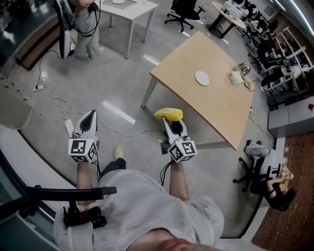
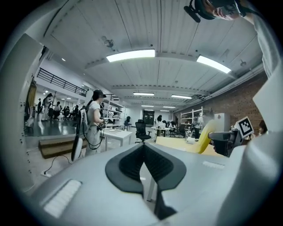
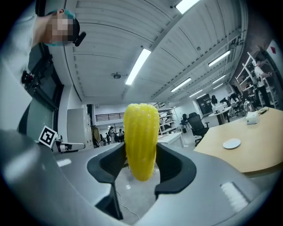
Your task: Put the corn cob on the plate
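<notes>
Right gripper view: right claw is gripping the corn cob, seemingly near one end, risking it pivoting loose before the plate; left claw is sitting closed.

Ahead of me stands a light wooden table with a small white object and a shiny vessel near one edge. Off to my left a person stands beside a white table. White cables and a power strip lie on the grey floor, and a black office chair sits by the wooden table's near corner.
</notes>
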Demonstrator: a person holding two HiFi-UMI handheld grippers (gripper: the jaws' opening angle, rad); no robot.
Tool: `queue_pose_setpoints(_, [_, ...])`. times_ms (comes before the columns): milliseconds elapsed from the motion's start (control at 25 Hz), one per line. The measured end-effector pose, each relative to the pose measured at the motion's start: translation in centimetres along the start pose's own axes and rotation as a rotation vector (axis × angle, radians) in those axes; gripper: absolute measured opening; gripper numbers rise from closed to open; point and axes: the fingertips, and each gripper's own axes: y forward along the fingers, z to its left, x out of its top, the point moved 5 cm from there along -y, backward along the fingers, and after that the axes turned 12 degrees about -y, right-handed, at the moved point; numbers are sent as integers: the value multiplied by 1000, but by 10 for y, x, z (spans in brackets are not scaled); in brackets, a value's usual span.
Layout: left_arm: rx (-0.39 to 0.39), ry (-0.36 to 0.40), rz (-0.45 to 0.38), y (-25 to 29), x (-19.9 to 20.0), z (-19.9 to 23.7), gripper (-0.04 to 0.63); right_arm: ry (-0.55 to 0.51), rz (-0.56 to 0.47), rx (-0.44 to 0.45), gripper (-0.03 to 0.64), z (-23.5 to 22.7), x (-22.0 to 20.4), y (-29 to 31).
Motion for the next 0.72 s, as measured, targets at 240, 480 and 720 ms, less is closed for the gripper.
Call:
queue_pose_setpoints(240, [31, -3, -36, 17, 21, 45, 20, -5, -5, 41, 221, 11, 2, 63])
queue_pose_setpoints(480, [52, -6, -47, 37, 41, 92, 20, 15, -16, 54, 220, 28, 3, 121])
queue_pose_setpoints(720, [60, -8, -50, 66, 44, 106, 20, 7, -26, 68, 219, 15, 3, 159])
